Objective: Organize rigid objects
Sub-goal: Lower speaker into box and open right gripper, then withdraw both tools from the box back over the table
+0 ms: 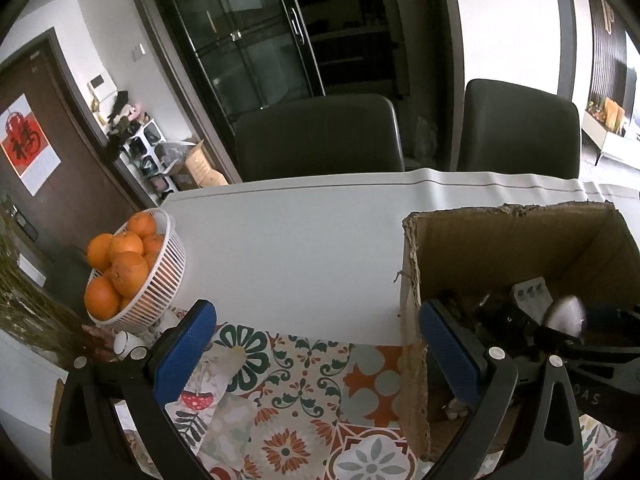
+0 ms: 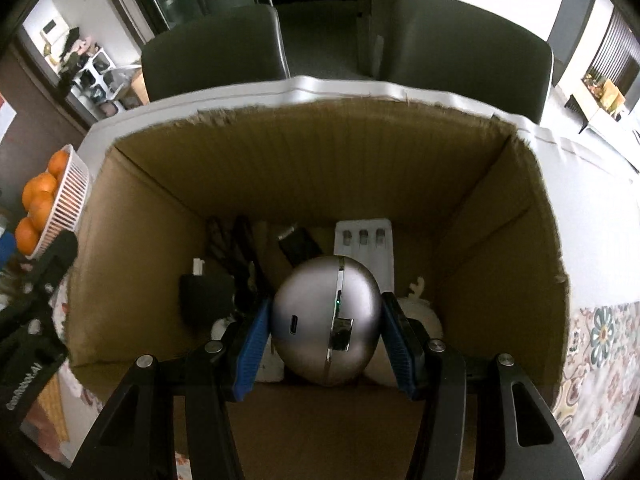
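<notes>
Cardboard box (image 2: 152, 216) already holds several sorted items on its floor: a white tray with small vials (image 2: 364, 240), a dark adapter with cables (image 2: 204, 296) and a pale rounded thing (image 2: 420, 312) toward the right wall. The right gripper (image 2: 326, 324) hangs inside the box, its blue pads clamped on both sides of a silver egg-shaped device (image 2: 326, 320), which sits above those items and is not yet set down. The left gripper (image 1: 316, 344) hovers with jaws spread and empty, one finger just inside the box's near left wall. Judging by this, releasing the device is what remains; nothing else loose shows outside the box except a basket of oranges (image 1: 160, 280).
</notes>
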Available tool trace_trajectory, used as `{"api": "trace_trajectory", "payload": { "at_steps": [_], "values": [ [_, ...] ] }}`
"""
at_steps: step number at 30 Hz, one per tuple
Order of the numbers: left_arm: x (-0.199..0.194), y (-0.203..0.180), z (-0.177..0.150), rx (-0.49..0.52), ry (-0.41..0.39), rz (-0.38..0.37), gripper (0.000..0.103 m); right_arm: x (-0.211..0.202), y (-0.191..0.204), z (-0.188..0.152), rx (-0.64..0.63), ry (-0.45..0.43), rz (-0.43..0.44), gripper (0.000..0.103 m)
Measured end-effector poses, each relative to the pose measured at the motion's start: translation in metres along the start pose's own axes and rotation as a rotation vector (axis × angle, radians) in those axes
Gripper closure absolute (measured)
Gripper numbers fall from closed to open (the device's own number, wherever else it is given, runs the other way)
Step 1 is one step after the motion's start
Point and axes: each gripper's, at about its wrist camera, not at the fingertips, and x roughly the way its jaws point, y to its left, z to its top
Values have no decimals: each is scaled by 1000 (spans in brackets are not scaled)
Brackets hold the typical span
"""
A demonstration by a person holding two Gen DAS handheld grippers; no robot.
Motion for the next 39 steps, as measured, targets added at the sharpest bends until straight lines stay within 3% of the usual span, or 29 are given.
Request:
{"api": "trace_trajectory", "payload": {
  "at_steps": [4, 12, 25, 39],
  "values": [
    [-3, 0, -1, -1, 1, 0, 0, -2, -1, -1, 3, -5, -1, 42],
    [-32, 5, -6, -5, -37, -12, 0, -36, -2, -15, 22, -78, -15, 42],
    [-140, 23, -28, 3, -237, -9, 0, -151, 6, -72, 50, -373, -58, 29],
    [-246, 45, -70, -22, -396, -47, 0, -258, 18, -161, 82, -645, -138, 12]
  ]
}}
